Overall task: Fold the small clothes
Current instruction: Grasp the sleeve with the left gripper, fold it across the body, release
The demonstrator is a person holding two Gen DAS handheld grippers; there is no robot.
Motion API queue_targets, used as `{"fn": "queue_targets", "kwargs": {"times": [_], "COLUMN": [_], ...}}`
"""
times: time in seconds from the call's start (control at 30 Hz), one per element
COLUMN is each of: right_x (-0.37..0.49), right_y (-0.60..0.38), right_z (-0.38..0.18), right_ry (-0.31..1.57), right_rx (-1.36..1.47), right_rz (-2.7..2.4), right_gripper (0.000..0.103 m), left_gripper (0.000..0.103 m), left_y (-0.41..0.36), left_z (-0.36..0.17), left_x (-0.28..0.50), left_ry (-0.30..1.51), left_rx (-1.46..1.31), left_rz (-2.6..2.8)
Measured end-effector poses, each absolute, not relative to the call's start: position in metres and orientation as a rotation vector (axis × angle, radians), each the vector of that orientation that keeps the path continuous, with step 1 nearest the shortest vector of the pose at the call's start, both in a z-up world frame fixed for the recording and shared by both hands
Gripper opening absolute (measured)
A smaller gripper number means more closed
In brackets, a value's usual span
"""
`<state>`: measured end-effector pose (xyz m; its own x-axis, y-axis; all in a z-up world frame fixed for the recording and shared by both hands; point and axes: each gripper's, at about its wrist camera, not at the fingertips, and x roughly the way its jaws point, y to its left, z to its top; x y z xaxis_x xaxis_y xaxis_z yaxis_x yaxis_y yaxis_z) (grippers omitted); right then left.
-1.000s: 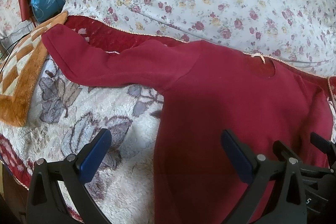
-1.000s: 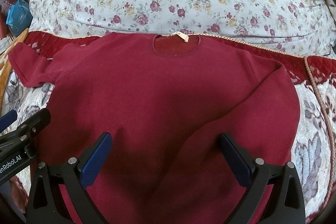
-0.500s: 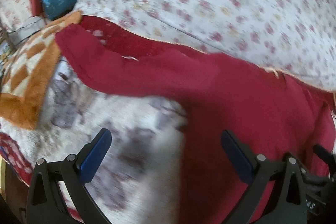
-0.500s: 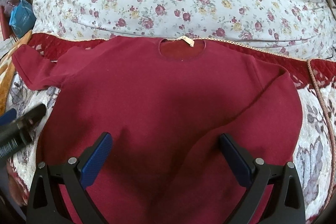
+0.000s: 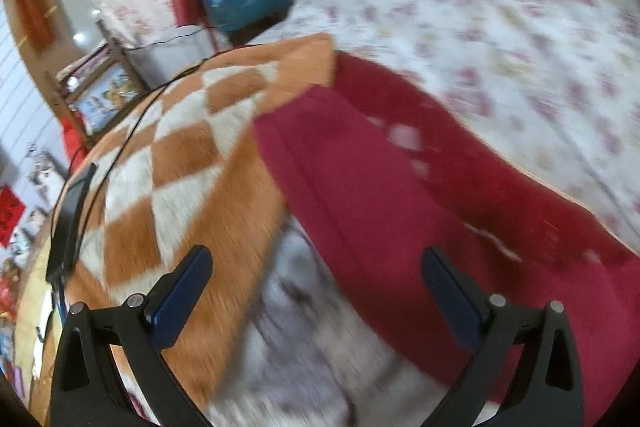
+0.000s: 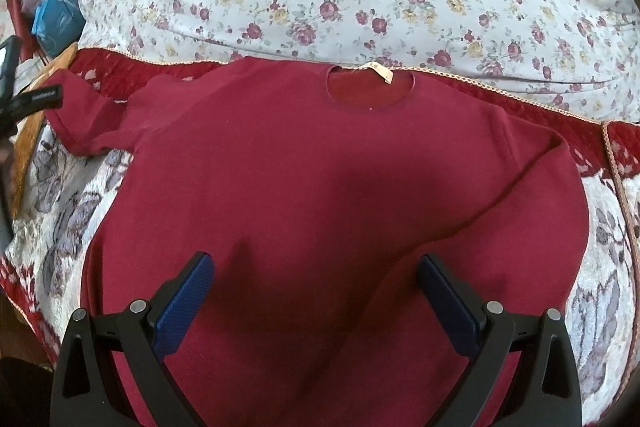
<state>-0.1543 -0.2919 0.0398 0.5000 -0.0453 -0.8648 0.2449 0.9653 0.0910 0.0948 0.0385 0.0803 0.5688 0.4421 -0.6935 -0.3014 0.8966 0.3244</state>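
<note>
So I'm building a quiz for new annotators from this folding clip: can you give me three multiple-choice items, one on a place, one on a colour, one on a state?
1. Where does the orange-and-white checked blanket lie relative to the red top?
A. Beyond the end of its outstretched sleeve
B. Over its neckline
C. Under its hem

2. What colour are the pads on the right tool?
A. Green
B. Blue
C. Yellow

3. What state is the left tool in?
A. Shut on the sleeve
B. Shut on the blanket
C. Open, holding nothing

Answers:
1. A: the sleeve ends beside the blanket's edge.
2. B: both pads show dark blue against the black arms.
3. C: its jaws stand wide apart, with blanket and sleeve visible in the gap between them.
</note>
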Motion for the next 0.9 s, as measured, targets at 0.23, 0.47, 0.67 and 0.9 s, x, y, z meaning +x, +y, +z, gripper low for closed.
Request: {"fn": "queue_targets", "kwargs": {"times": [0.23,0.47,0.67,0.9], "right_x": [-0.154,-0.15,-0.156,-0.176], "right_y": [-0.293,-0.292,-0.301,-0.333], "right_z": [0.04,0.036,0.039,0.059], "right_ry": [1.053,1.075,1.059,0.985], "right_rx": [0.227,0.222,0.283,0.389], "right_rz": [-0.163,-0.17,-0.154,-0.192], "right_gripper": [0.103,0.103,0.103,0.103], "left_gripper": [0.096,0.011,0.007,0.007], "left_y": [0.065,0.049,0.003,-0.109], "left_z": [0.064,0.075,0.11,0.136], "left_x": [0.147,0.149,0.104,0.027], "left_ry": [0.864,0.765,0.73,0.759], "left_rx": [0.185,0.256,0.146,0.093], "left_rz": [0.509,0.467,0.172,-0.206]}}
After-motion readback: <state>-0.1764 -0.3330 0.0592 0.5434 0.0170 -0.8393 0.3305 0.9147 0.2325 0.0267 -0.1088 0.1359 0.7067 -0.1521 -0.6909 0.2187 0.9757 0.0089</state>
